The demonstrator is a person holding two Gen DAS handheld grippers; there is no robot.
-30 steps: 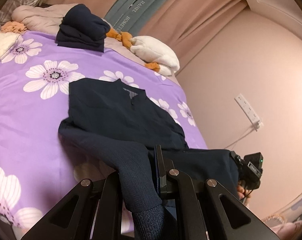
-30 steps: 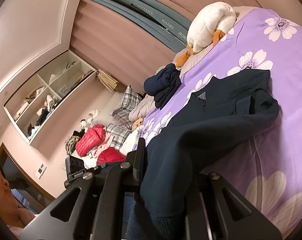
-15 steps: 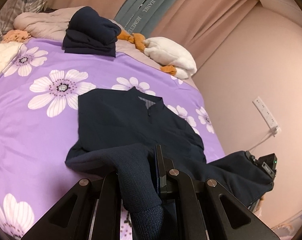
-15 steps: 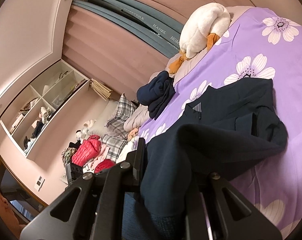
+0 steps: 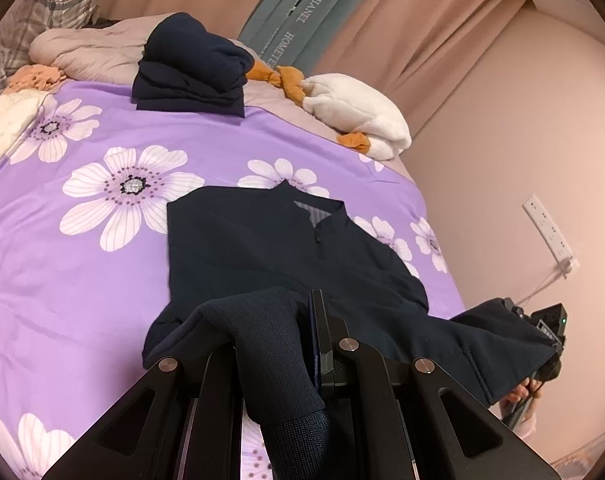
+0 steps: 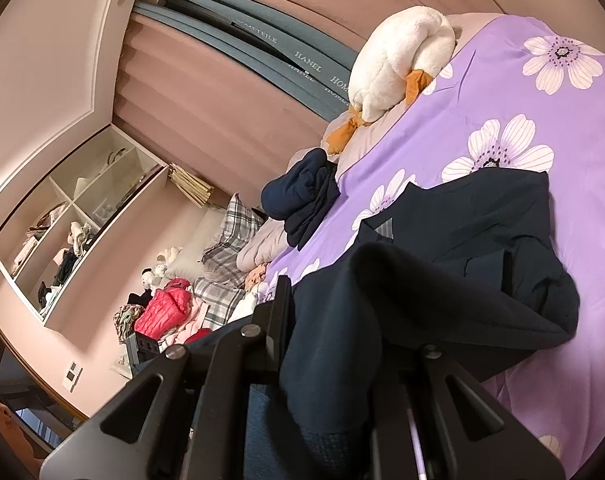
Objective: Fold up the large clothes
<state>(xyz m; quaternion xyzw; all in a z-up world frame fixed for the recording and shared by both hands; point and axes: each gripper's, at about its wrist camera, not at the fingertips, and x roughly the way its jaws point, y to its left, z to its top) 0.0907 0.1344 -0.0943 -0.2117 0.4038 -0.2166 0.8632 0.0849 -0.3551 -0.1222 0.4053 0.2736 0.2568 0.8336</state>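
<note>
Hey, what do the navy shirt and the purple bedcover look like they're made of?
Navy shirt: looks like a soft matte knit, maybe cotton pique; a fine textured weave shows where it drapes between the left gripper fingers, with no shine. Bedcover: looks like smooth, thin woven fabric with a printed flower pattern and a faint sheen, perhaps cotton or polyester; the exact fibre cannot be told.

Pink walls point(image 5: 502, 128), pleated curtains point(image 6: 222, 92) (teal band), wall shelving point(image 6: 74, 216)
</note>
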